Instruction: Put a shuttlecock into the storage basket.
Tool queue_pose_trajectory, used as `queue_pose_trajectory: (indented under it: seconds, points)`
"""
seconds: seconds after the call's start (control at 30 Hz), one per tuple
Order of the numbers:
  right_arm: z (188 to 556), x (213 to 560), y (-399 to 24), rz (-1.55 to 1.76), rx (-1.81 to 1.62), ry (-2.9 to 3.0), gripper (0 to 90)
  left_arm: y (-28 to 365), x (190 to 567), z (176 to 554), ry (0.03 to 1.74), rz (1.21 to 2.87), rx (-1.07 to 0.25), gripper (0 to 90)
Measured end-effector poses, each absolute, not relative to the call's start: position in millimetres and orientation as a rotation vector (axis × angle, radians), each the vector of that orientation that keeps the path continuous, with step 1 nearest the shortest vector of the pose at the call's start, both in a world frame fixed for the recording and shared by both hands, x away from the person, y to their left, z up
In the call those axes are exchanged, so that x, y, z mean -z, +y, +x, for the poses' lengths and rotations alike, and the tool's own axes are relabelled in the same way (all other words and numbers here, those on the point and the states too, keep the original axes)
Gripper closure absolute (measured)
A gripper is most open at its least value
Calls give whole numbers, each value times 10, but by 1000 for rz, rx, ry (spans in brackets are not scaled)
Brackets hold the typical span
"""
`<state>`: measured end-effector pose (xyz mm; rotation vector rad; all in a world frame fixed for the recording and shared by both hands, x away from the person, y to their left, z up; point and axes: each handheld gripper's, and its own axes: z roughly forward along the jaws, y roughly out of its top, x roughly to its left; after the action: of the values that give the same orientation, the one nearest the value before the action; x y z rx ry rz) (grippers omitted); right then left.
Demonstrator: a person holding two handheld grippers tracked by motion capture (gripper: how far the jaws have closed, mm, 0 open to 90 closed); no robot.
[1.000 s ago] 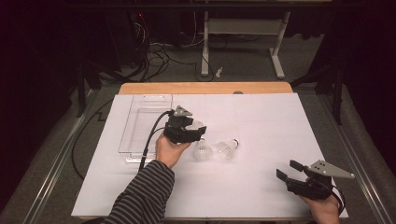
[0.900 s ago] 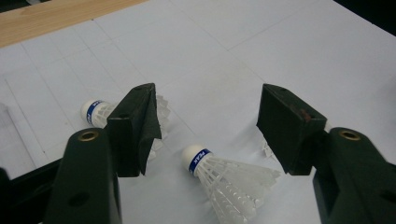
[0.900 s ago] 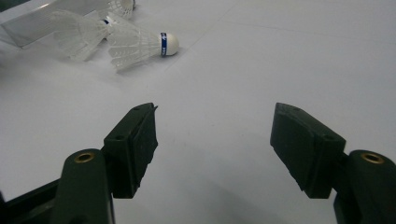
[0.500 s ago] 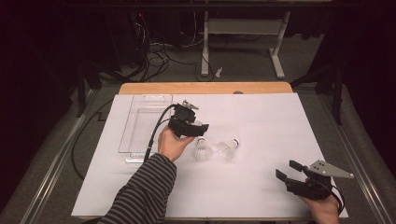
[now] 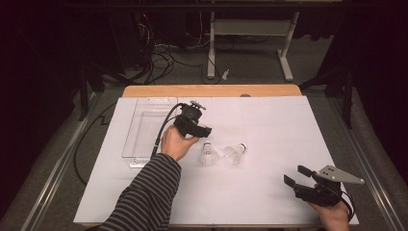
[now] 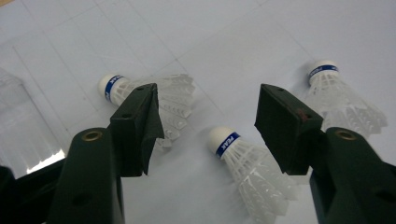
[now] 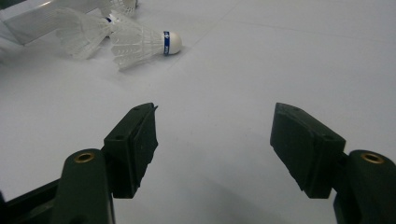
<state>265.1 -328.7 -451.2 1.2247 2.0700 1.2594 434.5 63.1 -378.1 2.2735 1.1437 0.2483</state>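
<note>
White sheet (image 6: 243, 28), shuttlecock (image 6: 243, 158) under left tongs (image 6: 208, 119) — gaping

Left shuttlecock (image 6: 140, 91) partly behind tool jaw

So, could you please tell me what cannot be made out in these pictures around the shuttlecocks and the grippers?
- Left gripper view: its jaw covers part of the left shuttlecock; the middle shuttlecock is cut off by the bottom edge.
- High view: the hand and left gripper hide one shuttlecock; the band print is too small.
- Right gripper view: the tray is cut off at the top edge.
</note>
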Motion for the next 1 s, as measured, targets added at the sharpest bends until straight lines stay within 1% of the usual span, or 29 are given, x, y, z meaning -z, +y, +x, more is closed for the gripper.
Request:
queue_pose_trajectory:
  seconds: [0.1,0.33,0.7,1.0]
  points:
    - [2651,4512,-3287,1226,-1260,2070,321,631,3764,4387,1161,2286,-248,405]
    - [2652,4513,-3287,1229,-1263,2072,321,573,3775,4476,1194,2356,-203,398]
    - [2658,4518,-3286,1233,-1258,2080,321,544,3856,4596,1261,2436,-194,387]
    - [2658,4517,-3291,1231,-1260,2078,321,605,3938,4691,1322,2462,-173,464]
